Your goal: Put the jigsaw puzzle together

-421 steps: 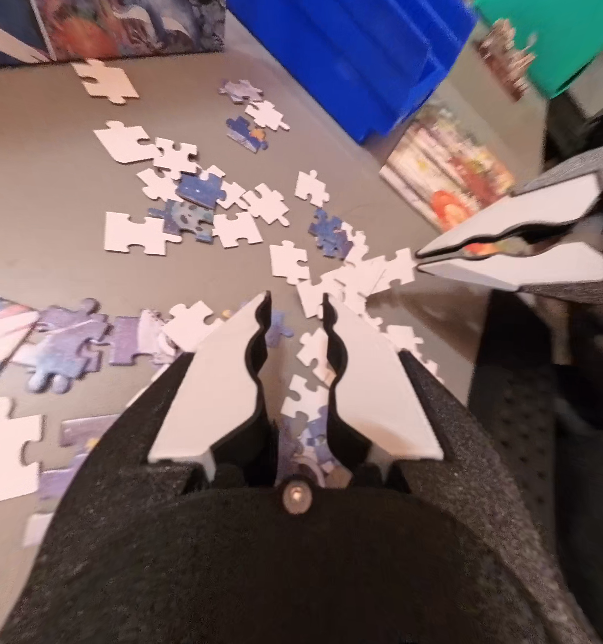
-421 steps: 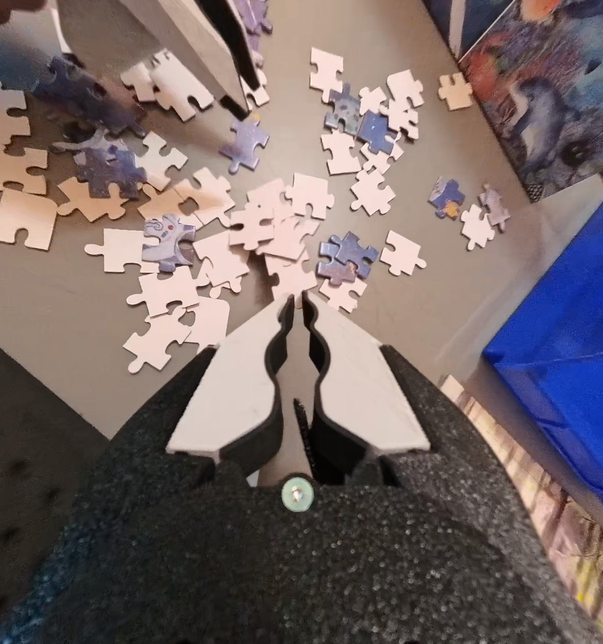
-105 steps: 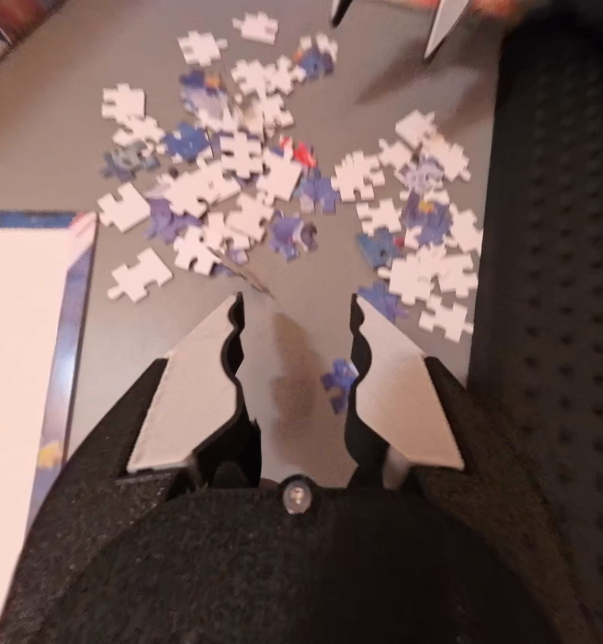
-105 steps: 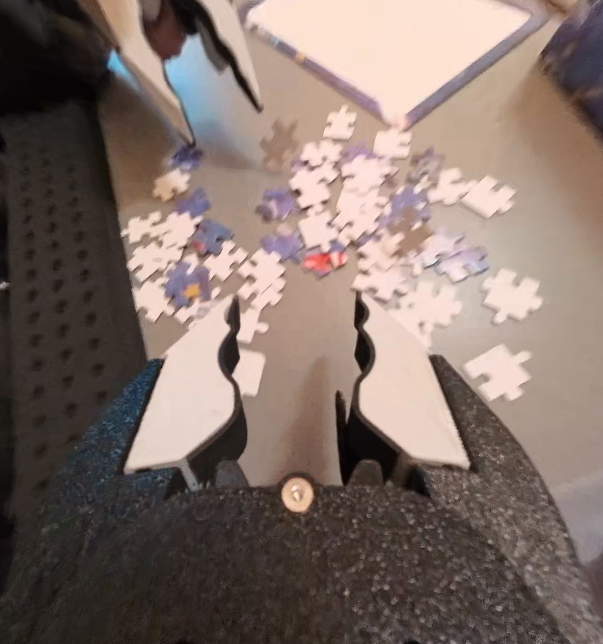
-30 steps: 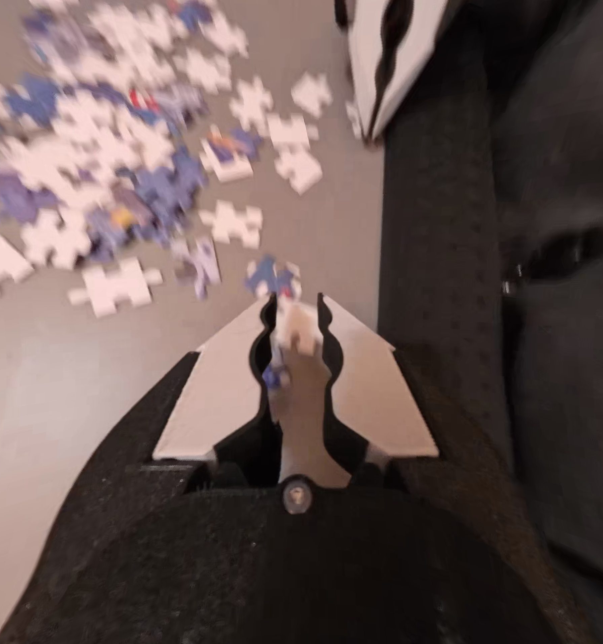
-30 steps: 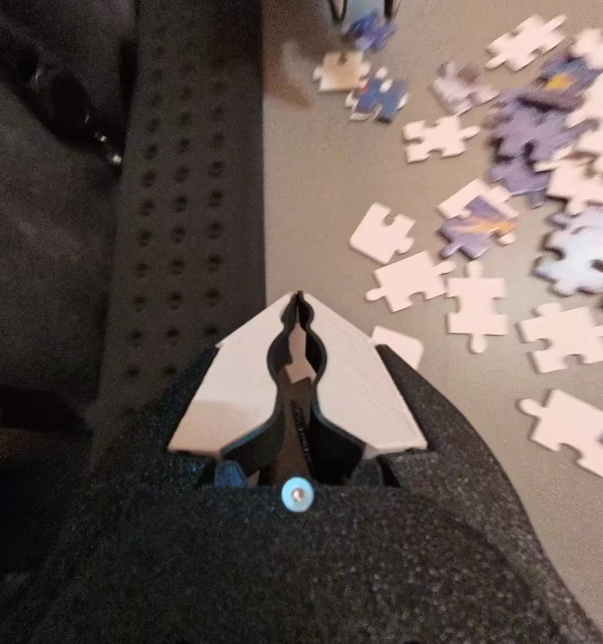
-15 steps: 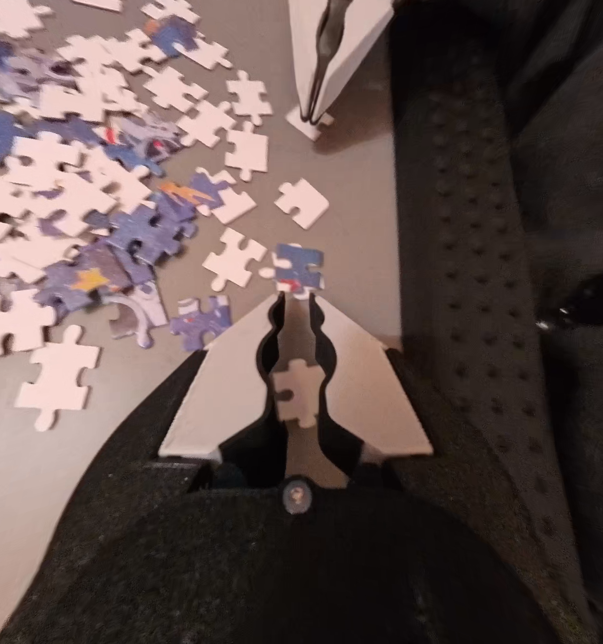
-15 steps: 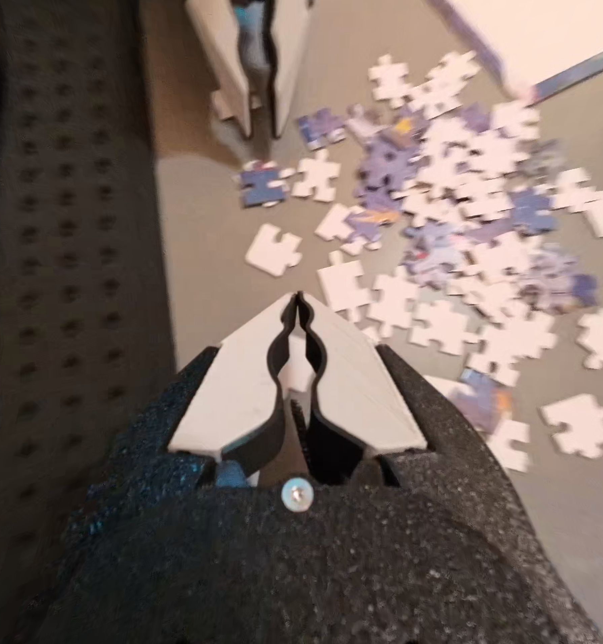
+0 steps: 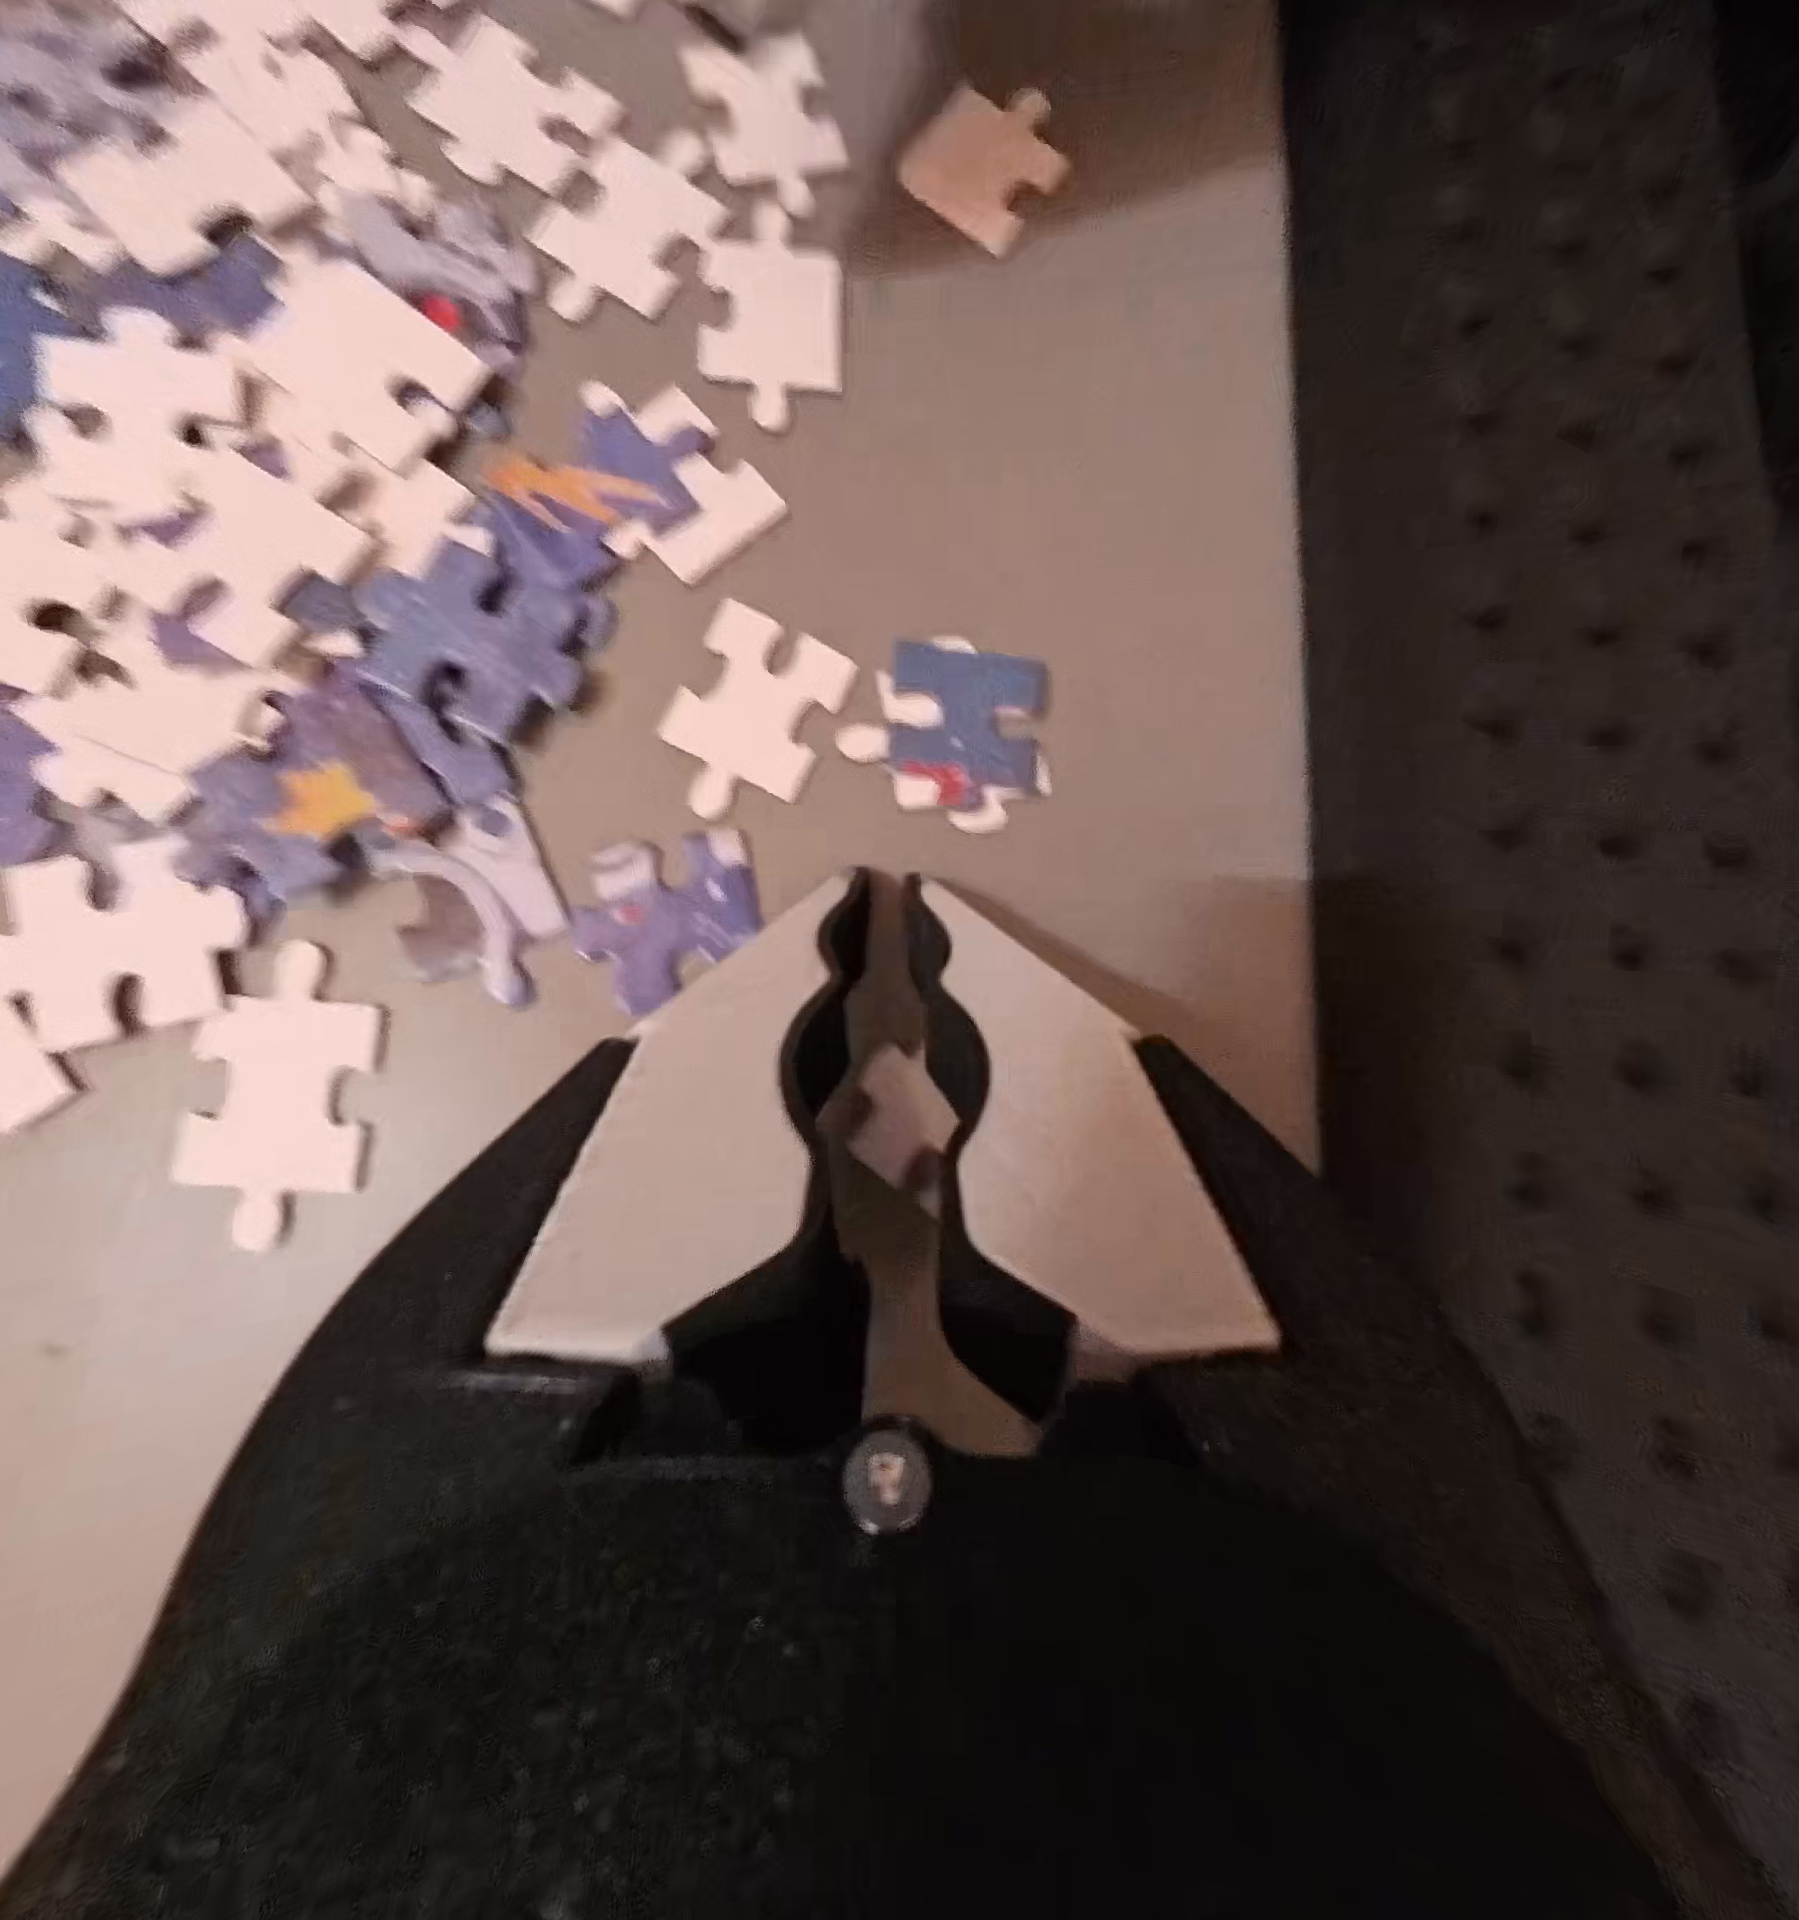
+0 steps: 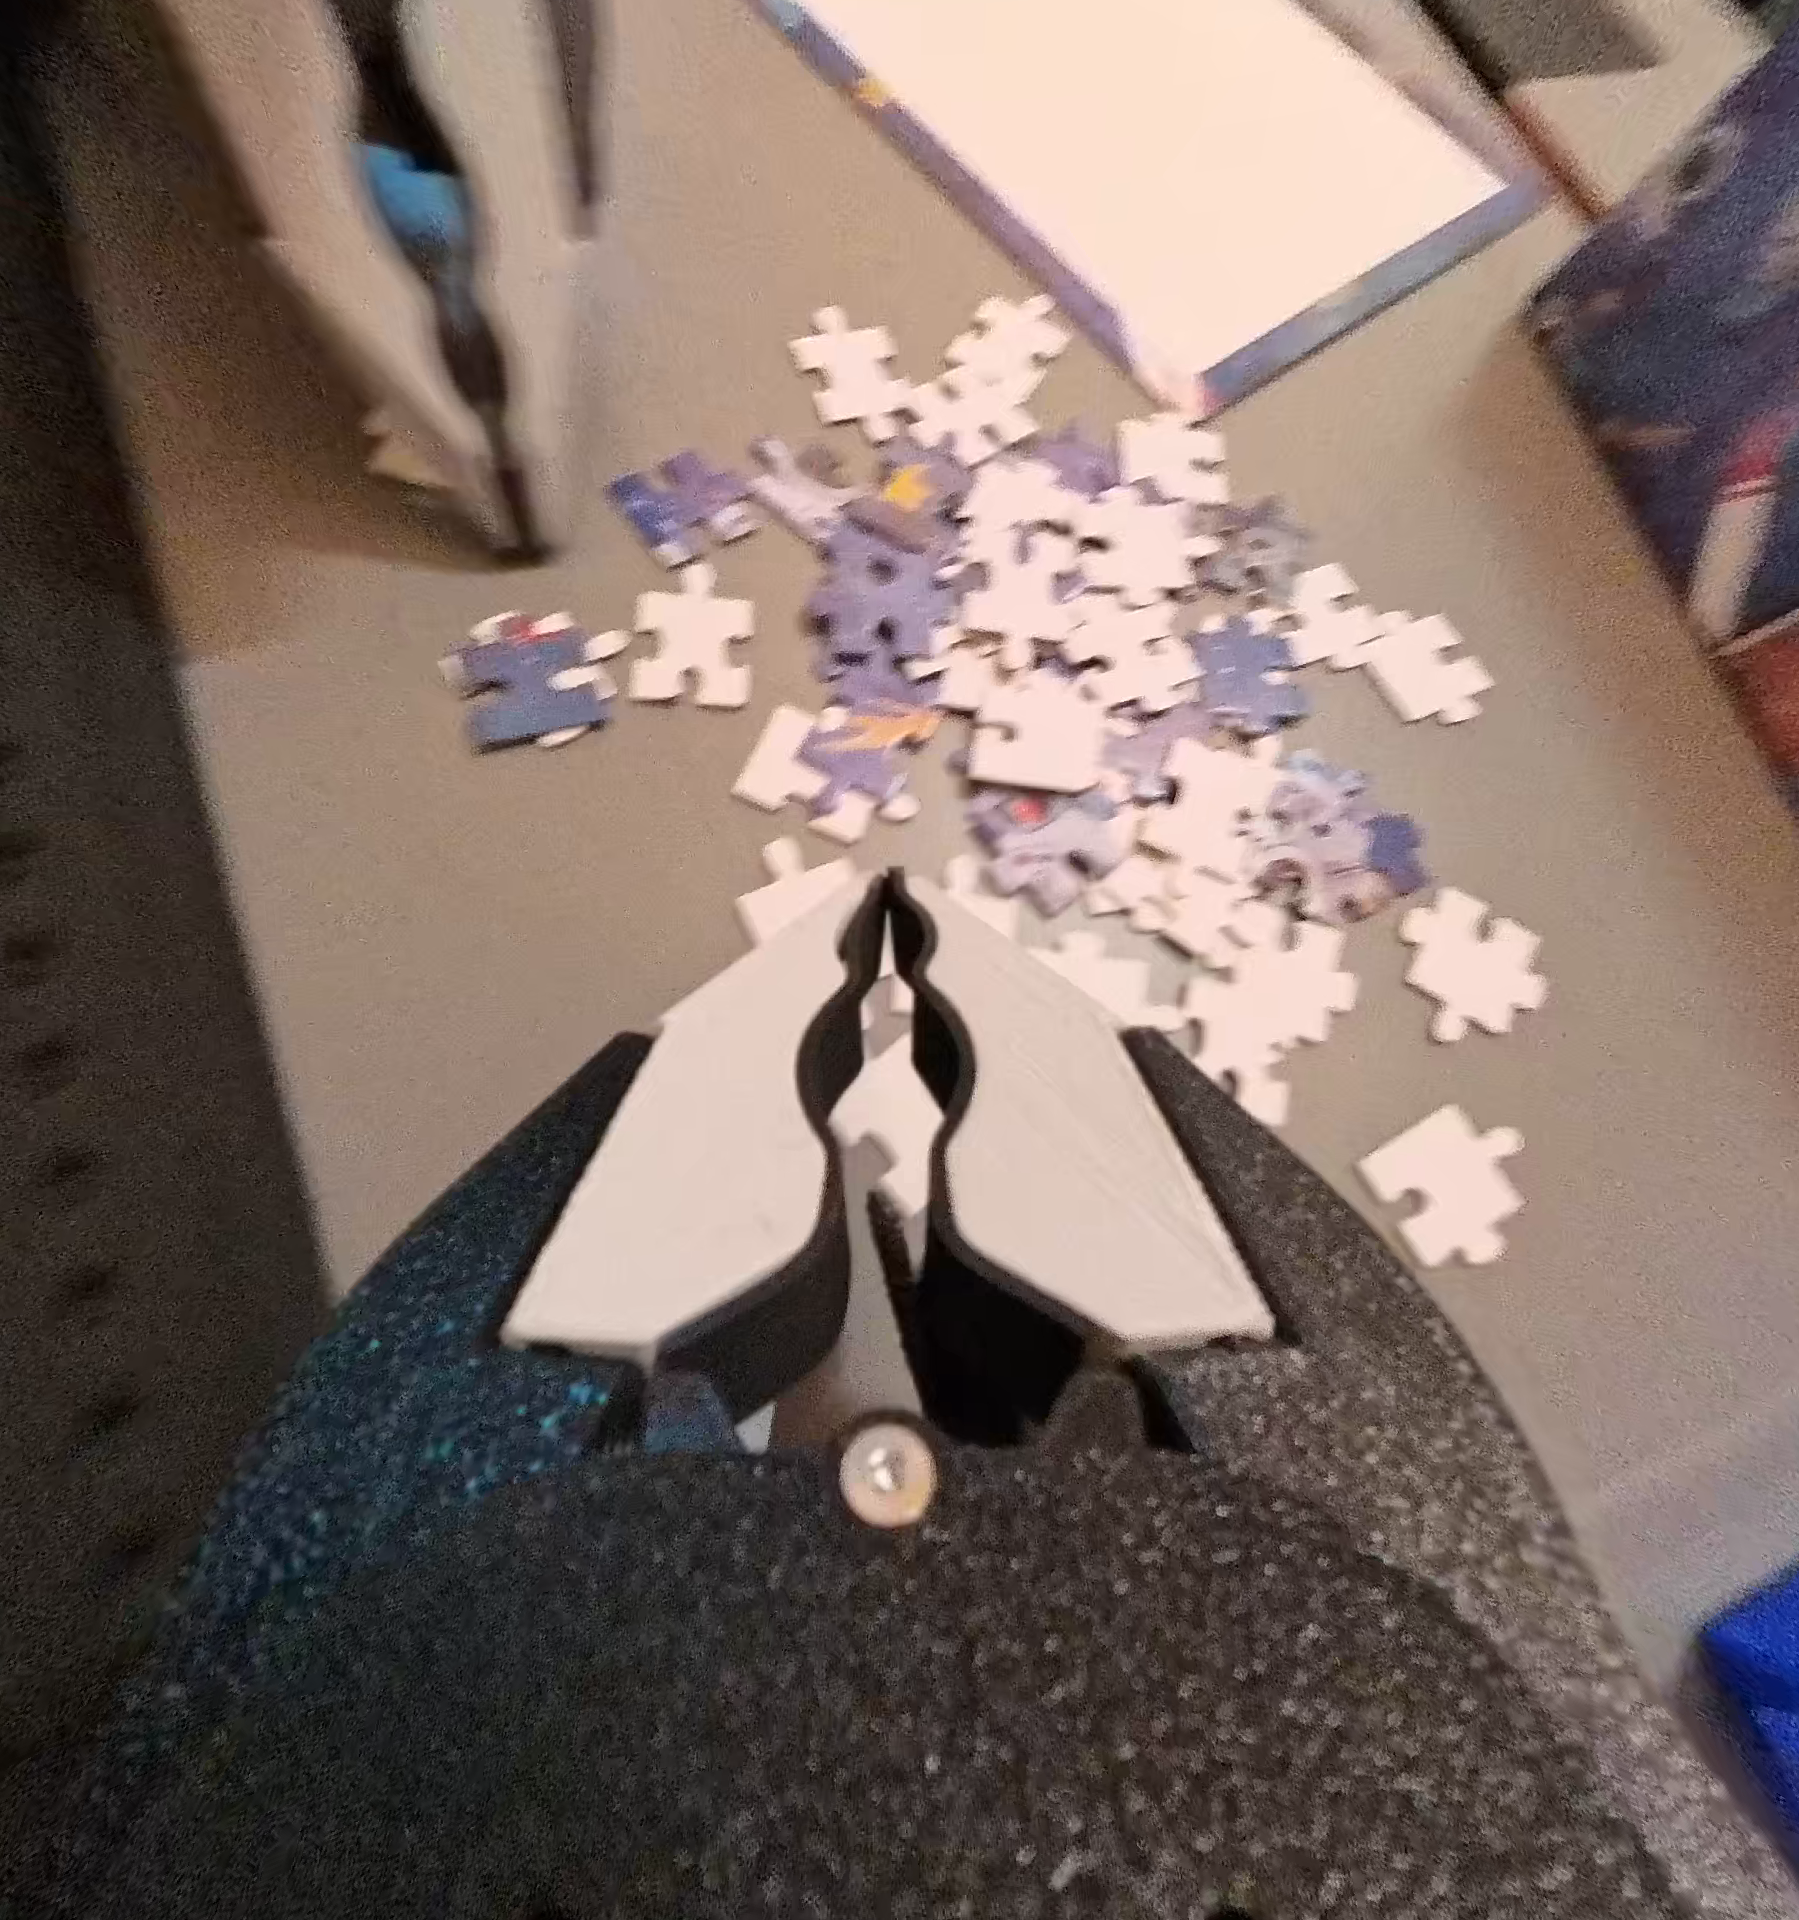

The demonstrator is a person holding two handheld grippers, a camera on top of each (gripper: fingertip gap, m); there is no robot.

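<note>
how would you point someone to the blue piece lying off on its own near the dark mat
Find the dark dimpled mat along the table edge. Between it and the heap of pieces lies the picture-up blue piece, beside a blank white piece; a red spot sets it apart.

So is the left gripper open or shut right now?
Shut. The left gripper has its tips almost touching, and nothing is gripped between them; the white puzzle piece behind them lies on the table.

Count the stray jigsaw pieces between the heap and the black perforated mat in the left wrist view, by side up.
Picture side up: 2 (blue cardboard piece, purple cardboard piece)
Blank side up: 3 (white cardboard piece, shadowed tan piece, pale piece beneath the left gripper)
Total: 5
</note>
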